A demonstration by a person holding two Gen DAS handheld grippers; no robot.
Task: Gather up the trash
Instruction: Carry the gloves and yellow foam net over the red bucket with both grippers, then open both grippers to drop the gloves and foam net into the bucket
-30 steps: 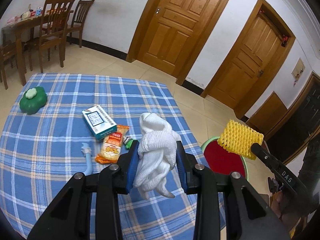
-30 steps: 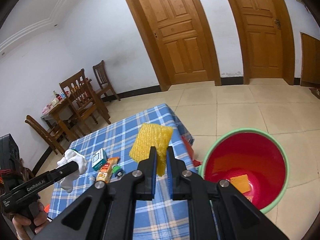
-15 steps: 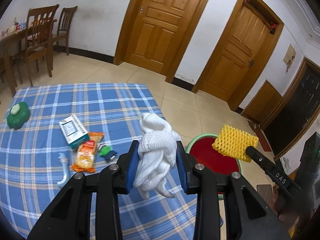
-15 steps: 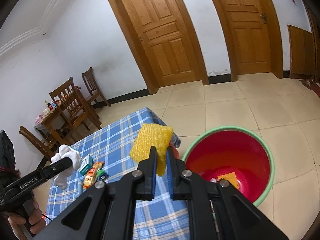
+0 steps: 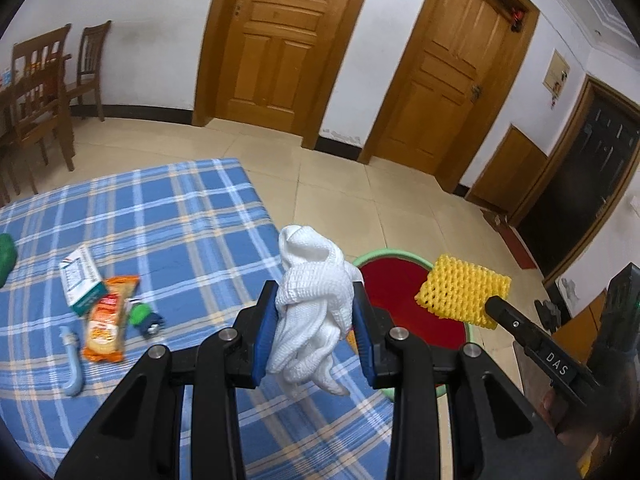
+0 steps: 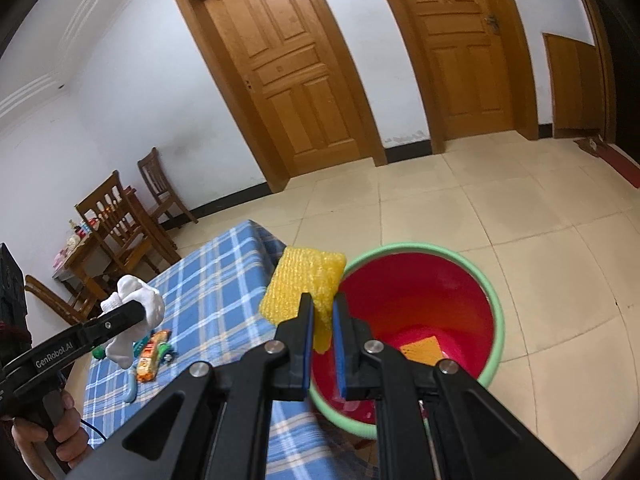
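A blue plaid tablecloth [image 5: 168, 224] covers a table on beige tile floor [image 6: 520, 216] before wooden doors [image 6: 296, 80]. A red bin [image 6: 472, 280] holds an orange scrap [image 6: 422, 351]. The left gripper [image 5: 314, 316] clamps a white foam net [image 5: 310, 280]; the right gripper [image 6: 322, 320] pinches a yellow foam net [image 6: 300, 280].

A red plastic bucket with a green rim [image 6: 490, 300] is standing on the tiled floor [image 6: 520, 220] just beside the bench draped in a blue checked cloth [image 5: 180, 232]. An orange flat wrapper [image 6: 422, 350] is lying in it. On the bench, a white-and-teal carton [image 5: 80, 280], an orange snack packet [image 5: 108, 316] and a pale blue curved tube [image 5: 72, 360] are lying near one another.
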